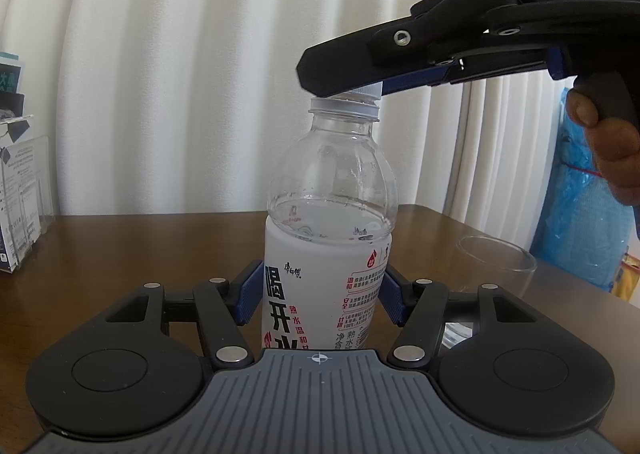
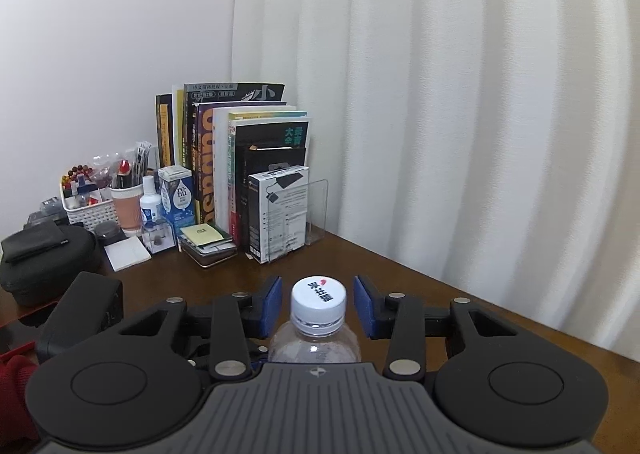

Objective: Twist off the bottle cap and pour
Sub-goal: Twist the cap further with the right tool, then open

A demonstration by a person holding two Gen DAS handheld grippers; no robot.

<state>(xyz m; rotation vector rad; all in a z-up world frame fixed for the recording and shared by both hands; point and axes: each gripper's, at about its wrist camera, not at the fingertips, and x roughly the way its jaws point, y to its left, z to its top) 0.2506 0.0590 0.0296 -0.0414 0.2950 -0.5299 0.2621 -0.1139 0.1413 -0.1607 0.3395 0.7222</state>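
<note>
A clear water bottle [image 1: 328, 181] with a white label stands upright on the brown table [image 1: 120, 246], about two-thirds full. My left gripper [image 1: 320, 294] is shut on its labelled body, a blue pad pressing on each side. The right gripper [image 1: 348, 87] reaches in from the upper right, level with the white cap [image 1: 362, 93]. In the right wrist view the cap [image 2: 319, 296] sits between the two blue pads of the right gripper [image 2: 318, 302], with a thin gap on each side, so the jaws are not pressing on it. An empty clear glass [image 1: 496, 266] stands to the bottle's right.
A row of books [image 2: 240, 149], a boxed item in an acrylic stand [image 2: 280, 209], a white basket of pens [image 2: 86, 205] and a black case [image 2: 44, 258] crowd the table's far left corner. White curtains hang behind. A blue plastic bag [image 1: 580, 221] lies beyond the glass.
</note>
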